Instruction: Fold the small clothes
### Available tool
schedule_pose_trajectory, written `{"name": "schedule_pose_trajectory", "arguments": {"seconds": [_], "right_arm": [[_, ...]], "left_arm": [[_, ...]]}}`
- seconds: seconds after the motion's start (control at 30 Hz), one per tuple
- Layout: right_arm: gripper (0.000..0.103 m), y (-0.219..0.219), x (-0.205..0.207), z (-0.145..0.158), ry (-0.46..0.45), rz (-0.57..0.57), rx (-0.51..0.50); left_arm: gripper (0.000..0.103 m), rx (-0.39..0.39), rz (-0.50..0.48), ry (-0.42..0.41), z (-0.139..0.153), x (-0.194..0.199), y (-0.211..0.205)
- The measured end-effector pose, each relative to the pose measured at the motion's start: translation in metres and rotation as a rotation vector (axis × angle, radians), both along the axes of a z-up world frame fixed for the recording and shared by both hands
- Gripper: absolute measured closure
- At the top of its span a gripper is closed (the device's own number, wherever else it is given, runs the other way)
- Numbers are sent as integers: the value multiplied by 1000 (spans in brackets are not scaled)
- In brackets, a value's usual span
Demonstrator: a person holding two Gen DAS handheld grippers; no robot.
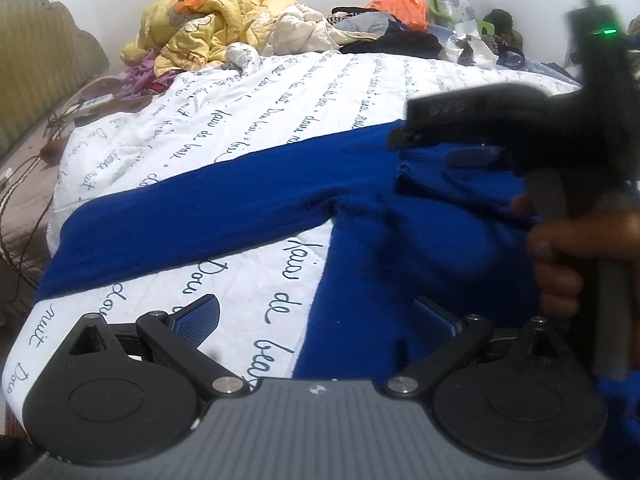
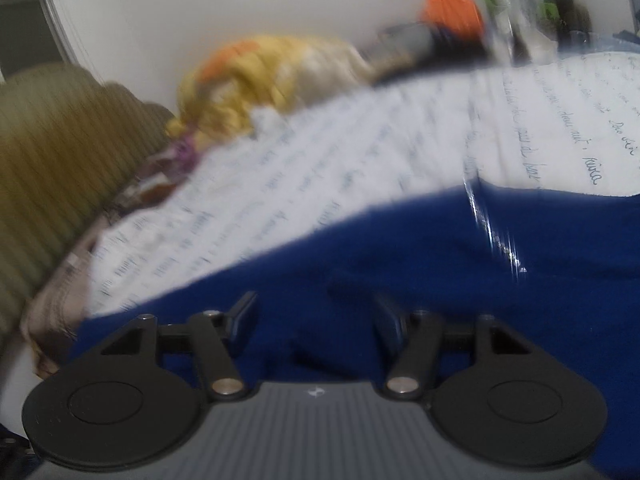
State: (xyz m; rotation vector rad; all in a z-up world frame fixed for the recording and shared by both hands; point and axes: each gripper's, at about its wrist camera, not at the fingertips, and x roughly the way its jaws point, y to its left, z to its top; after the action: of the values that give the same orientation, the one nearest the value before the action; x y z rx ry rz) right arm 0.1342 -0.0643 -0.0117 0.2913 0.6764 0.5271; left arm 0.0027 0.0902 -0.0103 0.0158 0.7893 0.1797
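Observation:
A royal blue knit sweater (image 1: 400,240) lies spread on a white quilt with script lettering (image 1: 240,128). One sleeve (image 1: 180,216) stretches out to the left. My left gripper (image 1: 316,316) is open and low over the sweater's side edge, with its right finger on the blue cloth. My right gripper (image 1: 436,148) shows in the left wrist view, held by a hand, at the sweater's ribbed edge at the upper right. In the blurred right wrist view the right gripper (image 2: 316,320) is open just above the sweater (image 2: 400,260), with nothing between its fingers.
A heap of yellow and orange bedding (image 1: 216,24) lies at the far end of the bed, with an orange bag (image 1: 400,4) and dark clothes beside it. A ribbed olive headboard (image 1: 40,64) and cables (image 1: 60,116) are on the left.

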Motion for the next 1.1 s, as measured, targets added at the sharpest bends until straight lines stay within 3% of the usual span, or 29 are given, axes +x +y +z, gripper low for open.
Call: {"name": "schedule_pose_trajectory", "arguments": {"seconds": [0.13, 0.23, 0.37, 0.43, 0.53, 0.7, 1.0, 1.1], "right_arm": [[40, -9, -10, 3, 47, -17, 48], [42, 3, -6, -12, 117, -6, -57], [41, 4, -20, 1, 55, -25, -54], [41, 1, -32, 12, 5, -17, -57], [41, -2, -52, 21, -63, -29, -104], [41, -9, -69, 18, -75, -37, -105], [41, -12, -78, 17, -72, -47, -97], [41, -14, -79, 19, -81, -61, -89]], "left_arm": [[2, -3, 16, 2, -1, 1, 5], [2, 0, 34, 14, -3, 2, 9], [2, 1, 85, -5, 1, 1, 26], [2, -37, 150, -13, 2, 1, 50], [3, -158, 279, -8, 2, 1, 95], [8, -464, 443, -40, -9, -8, 170], [14, -794, 631, -287, -21, -27, 230], [21, -900, 711, -370, -29, -30, 250]]}}
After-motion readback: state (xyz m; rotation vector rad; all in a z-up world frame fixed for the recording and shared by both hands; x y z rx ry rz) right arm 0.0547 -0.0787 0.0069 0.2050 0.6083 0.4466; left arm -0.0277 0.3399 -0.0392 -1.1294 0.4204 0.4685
